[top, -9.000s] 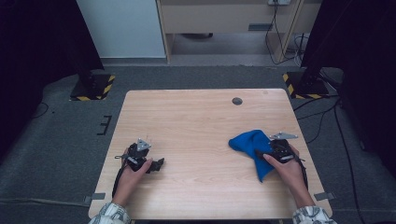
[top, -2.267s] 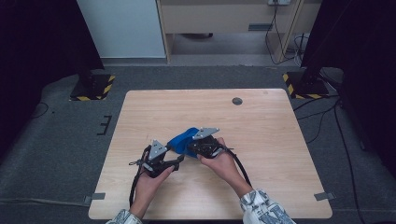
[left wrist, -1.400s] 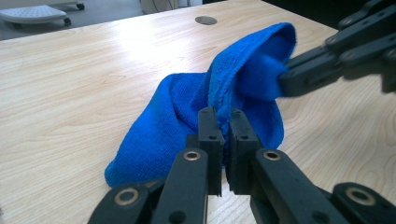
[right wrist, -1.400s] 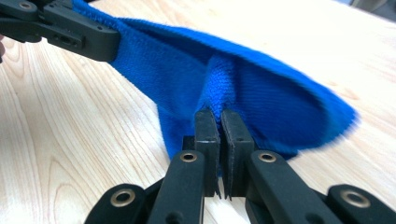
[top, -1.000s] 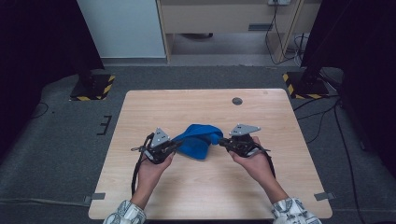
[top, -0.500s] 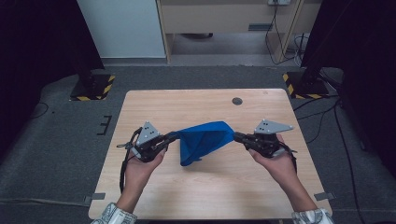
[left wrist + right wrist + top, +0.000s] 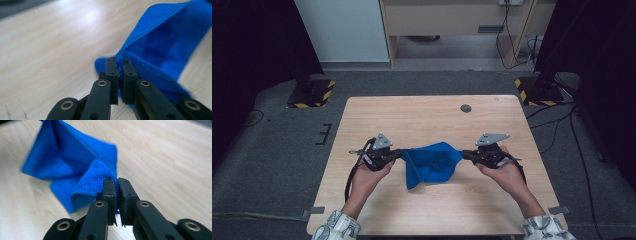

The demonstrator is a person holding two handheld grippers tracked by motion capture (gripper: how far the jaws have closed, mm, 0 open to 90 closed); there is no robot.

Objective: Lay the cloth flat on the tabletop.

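- Blue cloth (image 7: pixel 432 164) hangs between the two grippers above the wooden table (image 7: pixel 422 115), near the middle of the top and a little toward the near edge. Its upper edge runs roughly level from hand to hand; the rest sags in loose folds toward the wood.
- Left gripper (image 7: pixel 398 154): jaws narrow, pinched on the cloth's left corner. In the left gripper view (image 7: pixel 119 75) a stitched hem sits right between the pads, so the grip is on the very edge, likely to leave the most fabric free.
- Right gripper (image 7: pixel 464 155): jaws narrow too, clamped on the opposite corner; the right gripper view (image 7: pixel 117 195) shows a bunched fold caught there.
- Hands are held apart at about the same height, probably to pull the top edge straight so the cloth opens out.
- Judgement: spreading under way, cloth not yet flat.
- Dark round hole (image 7: pixel 466 108) sits far right on the table, well apart from the work.
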